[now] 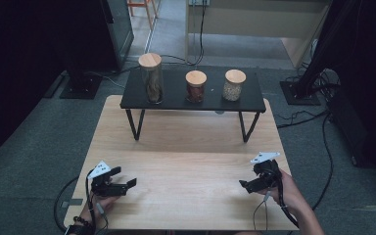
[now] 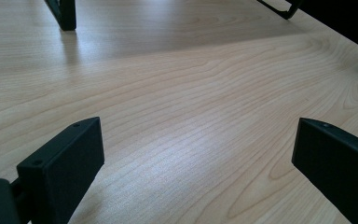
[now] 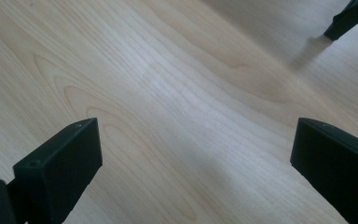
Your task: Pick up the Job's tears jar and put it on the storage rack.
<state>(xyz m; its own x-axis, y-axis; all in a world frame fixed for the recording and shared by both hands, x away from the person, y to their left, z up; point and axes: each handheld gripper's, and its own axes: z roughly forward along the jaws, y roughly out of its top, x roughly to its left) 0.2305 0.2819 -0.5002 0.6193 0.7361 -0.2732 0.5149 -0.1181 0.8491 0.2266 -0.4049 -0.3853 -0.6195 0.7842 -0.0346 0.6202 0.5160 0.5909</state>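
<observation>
Both tongs, left [image 1: 129,184] and right [image 1: 245,185], gape wide and empty over the tabletop [image 1: 186,166]; nearest jars [image 1: 196,86] look like smooth, breakable glass, so grip mid-body, below the lid.

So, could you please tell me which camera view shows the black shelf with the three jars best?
The high view: it takes in the whole black shelf on the wooden table, its top, both leg frames and all three cork-lidded jars. The left gripper view catches just two of its leg feet at the top edge; the right gripper view catches one foot at its top right corner.
</observation>
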